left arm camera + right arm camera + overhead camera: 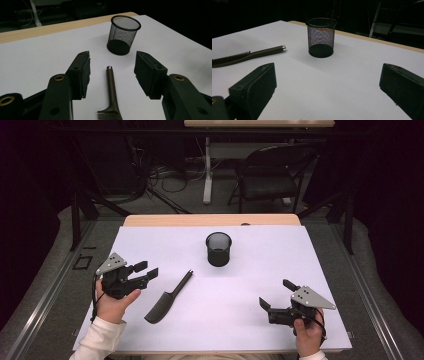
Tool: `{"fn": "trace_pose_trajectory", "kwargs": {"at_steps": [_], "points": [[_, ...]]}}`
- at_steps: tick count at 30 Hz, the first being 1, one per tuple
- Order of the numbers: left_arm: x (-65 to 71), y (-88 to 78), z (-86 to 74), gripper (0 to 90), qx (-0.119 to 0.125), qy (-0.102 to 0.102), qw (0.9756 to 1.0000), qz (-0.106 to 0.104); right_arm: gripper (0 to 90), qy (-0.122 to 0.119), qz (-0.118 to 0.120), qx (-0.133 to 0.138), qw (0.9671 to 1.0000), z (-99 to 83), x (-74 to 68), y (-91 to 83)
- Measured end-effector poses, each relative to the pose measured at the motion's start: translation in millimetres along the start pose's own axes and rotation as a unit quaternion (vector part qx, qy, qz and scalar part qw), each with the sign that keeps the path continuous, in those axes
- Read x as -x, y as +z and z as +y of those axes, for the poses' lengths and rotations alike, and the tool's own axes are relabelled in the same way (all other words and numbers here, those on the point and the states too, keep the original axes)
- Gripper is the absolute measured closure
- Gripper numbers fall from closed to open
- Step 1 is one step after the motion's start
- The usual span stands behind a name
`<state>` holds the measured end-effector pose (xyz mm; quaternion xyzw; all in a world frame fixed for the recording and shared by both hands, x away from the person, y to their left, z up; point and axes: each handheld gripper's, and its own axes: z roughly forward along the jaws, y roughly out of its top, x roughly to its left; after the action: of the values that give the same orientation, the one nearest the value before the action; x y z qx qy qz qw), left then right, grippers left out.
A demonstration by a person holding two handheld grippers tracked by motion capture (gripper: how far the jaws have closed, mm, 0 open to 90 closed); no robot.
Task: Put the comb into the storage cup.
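Note:
A dark comb (167, 299) lies flat on the white sheet (280, 255), its handle pointing toward a black mesh cup (219, 249) that stands upright farther back. My left gripper (145, 270) hovers just left of the comb, open and holding nothing. In the left gripper view the comb's handle (111, 87) lies on the sheet in the gap between the jaws, untouched, with the cup (123, 35) beyond. My right gripper (276, 293) rests near the front right, open wide and empty. In the right gripper view the cup (321, 37) stands ahead and the comb (244, 56) lies at the left.
The sheet covers a wooden table whose bare far edge (210, 220) shows behind the cup. Beyond the table stand a black chair (270, 175) and a white desk leg (207, 175) on a dark floor with cables.

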<state>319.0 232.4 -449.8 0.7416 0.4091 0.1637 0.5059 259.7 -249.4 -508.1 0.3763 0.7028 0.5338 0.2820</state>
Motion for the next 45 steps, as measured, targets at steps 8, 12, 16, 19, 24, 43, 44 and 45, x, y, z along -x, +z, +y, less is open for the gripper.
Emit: {"fn": "trace_pose_trajectory", "kwargs": {"at_steps": [8, 12, 16, 19, 24, 43, 44, 45], "points": [[0.9, 13.2, 4.0, 52.6, -0.023, 0.020, 0.9995, 0.006, 2.3, 0.003, 0.002, -0.001, 1.0000, -1.2, 0.2, 1.6], [2.6, 20.7, 5.3, 55.0, -0.031, 0.024, 0.9992, 0.007, 2.5, 0.000, 0.002, -0.003, 1.0000, -1.6, 0.6, 2.1], [5.0, 28.7, 6.6, 57.6, -0.042, 0.027, 0.9987, -0.001, 2.6, 0.001, 0.003, -0.006, 1.0000, -1.9, 1.1, 2.4], [7.5, 35.9, 7.4, 58.1, -0.050, 0.029, 0.9983, -0.003, 3.0, 0.002, 0.004, -0.008, 1.0000, -2.6, 1.2, 3.1], [10.9, 48.0, 7.9, 58.4, -0.062, 0.032, 0.9975, -0.008, 3.7, 0.003, 0.004, -0.009, 0.9999, -3.3, 2.0, 3.7], [22.1, 85.7, 1.0, 77.1, -0.104, 0.030, 0.9942, 0.001, 5.3, -0.002, 0.002, -0.016, 0.9999, -4.5, 2.6, 4.5], [22.2, 87.3, 0.4, 78.3, -0.106, 0.032, 0.9938, 0.001, 5.3, -0.003, 0.001, -0.016, 0.9999, -4.6, 2.8, 4.6], [22.5, 89.4, -0.6, 80.6, -0.107, 0.029, 0.9938, 0.000, 5.4, -0.003, 0.002, -0.014, 0.9999, -4.8, 3.0, 5.0]]}}
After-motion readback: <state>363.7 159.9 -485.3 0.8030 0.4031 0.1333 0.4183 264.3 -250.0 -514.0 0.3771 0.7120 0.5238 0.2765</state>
